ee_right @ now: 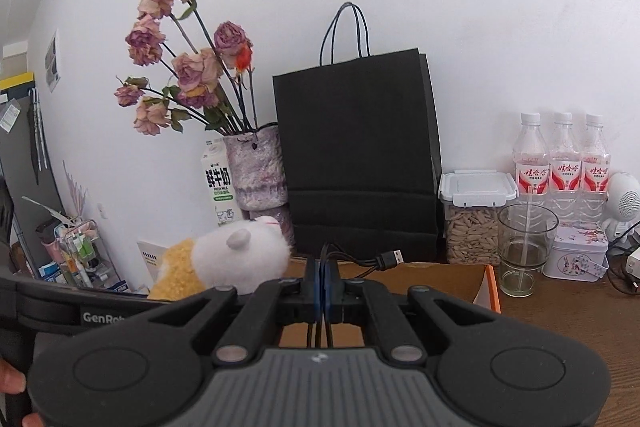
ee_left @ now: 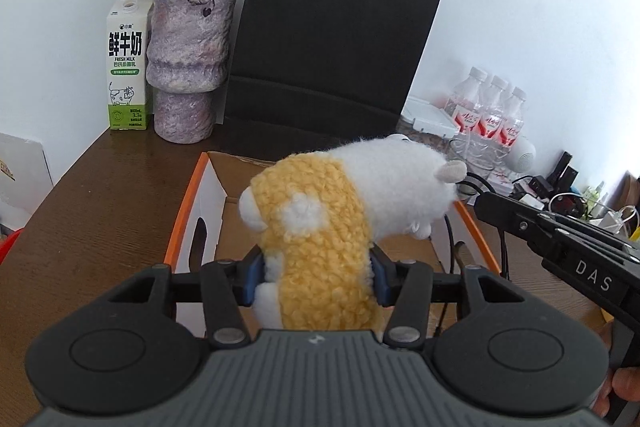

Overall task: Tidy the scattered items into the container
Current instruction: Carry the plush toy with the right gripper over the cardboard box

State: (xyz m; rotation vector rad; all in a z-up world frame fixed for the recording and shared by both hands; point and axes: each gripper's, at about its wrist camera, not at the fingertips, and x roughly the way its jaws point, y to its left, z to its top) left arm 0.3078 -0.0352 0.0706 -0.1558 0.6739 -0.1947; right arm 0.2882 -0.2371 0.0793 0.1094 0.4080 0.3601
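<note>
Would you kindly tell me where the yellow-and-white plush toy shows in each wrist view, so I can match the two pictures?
Left wrist view: the plush toy fills the centre, clamped between the left gripper fingers, above the cardboard box.
Right wrist view: the toy sits left of centre, beside the right gripper, which is shut on a black cable.
Shared landmark: the black paper bag.
</note>
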